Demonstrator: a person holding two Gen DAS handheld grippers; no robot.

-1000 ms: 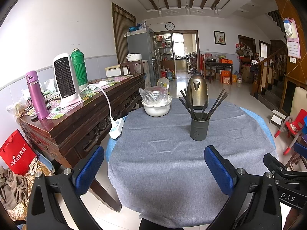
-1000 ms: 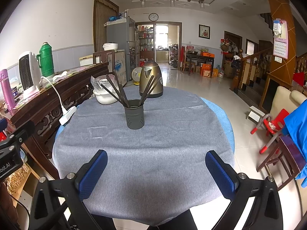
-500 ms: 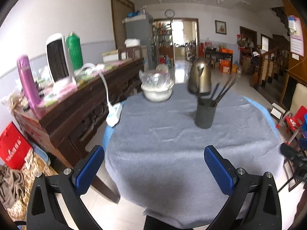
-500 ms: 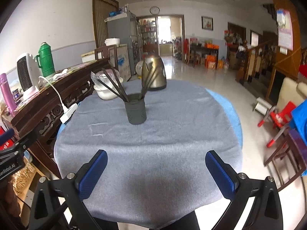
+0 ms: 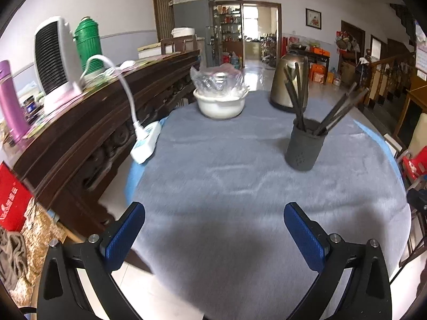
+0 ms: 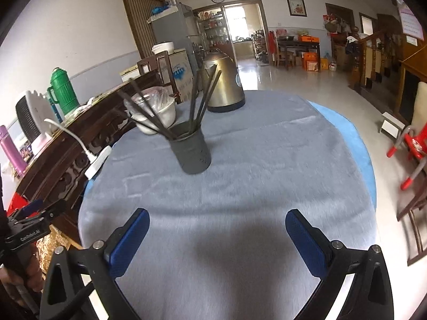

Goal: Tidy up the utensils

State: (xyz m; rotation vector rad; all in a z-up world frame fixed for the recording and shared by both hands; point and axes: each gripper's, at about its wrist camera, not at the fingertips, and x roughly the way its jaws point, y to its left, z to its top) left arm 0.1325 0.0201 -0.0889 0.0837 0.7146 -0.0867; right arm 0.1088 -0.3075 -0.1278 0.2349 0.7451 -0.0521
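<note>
Chopsticks (image 5: 299,98) lean outward, tips up, in upright holder (image 5: 304,146)

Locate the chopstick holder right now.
The chopstick holder stands upright on the grey cloth, mid-table: right of centre in the left wrist view, left of centre in the right, in front of the kettle and white bowl.

Kettle (image 5: 289,82) behind bowl (image 5: 220,104); thermos (image 5: 88,42).
</note>
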